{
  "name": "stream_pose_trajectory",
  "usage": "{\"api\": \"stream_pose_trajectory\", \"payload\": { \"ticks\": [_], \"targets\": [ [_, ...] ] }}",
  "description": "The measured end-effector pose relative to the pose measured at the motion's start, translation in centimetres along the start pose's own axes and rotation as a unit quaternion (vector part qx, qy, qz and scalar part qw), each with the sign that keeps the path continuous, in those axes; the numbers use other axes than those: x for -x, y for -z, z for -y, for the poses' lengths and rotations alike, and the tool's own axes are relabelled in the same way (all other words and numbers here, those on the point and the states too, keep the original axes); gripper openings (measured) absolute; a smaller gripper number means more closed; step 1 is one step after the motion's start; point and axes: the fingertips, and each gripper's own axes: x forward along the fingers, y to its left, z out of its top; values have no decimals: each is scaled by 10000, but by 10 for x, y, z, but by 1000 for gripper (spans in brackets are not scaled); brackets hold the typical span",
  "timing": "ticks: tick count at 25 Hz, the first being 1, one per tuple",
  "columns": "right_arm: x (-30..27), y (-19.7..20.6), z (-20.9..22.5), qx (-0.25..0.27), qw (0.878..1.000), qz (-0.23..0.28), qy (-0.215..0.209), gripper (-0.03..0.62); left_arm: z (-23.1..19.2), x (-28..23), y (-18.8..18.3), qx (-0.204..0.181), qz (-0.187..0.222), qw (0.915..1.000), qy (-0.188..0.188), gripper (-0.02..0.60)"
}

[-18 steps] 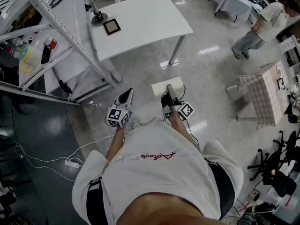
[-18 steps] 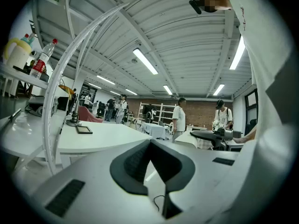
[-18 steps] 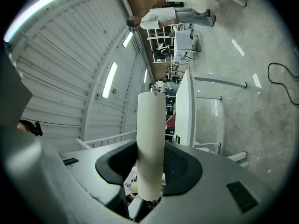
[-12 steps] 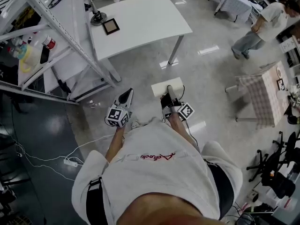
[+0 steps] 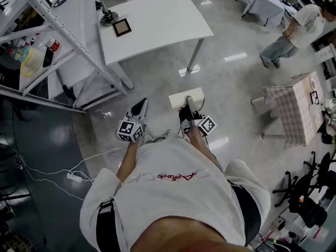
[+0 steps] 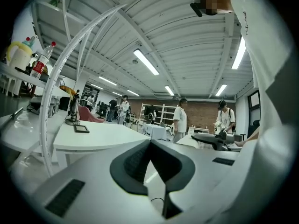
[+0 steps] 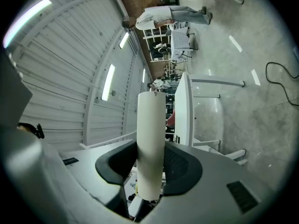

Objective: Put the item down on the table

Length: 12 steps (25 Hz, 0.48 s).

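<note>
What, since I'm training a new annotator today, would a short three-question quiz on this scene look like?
1. True or false: the left gripper is carrying something.
2. Which thing is clamped in the right gripper? A: a pale flat slab. B: a bottle. C: a cable.
3. Fill in the missing word: the dark-framed square lies on a white ____.

Key: 1 false, its jaws are together with nothing between them. 2 A. 3 table.
</note>
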Motion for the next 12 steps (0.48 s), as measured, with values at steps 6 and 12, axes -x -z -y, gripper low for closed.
{"api": "stream_pose_trajectory", "payload": {
  "ticks": [6,12],
  "targets": [
    [10,-12,6,-3,9999,-154,2,178,22,-5,10,10,-65,10000,-38,23],
    [15,-12,9,-74,9995,-321,-16,178,33,-3,15,32,-85,9999,-126,23]
  ]
}}
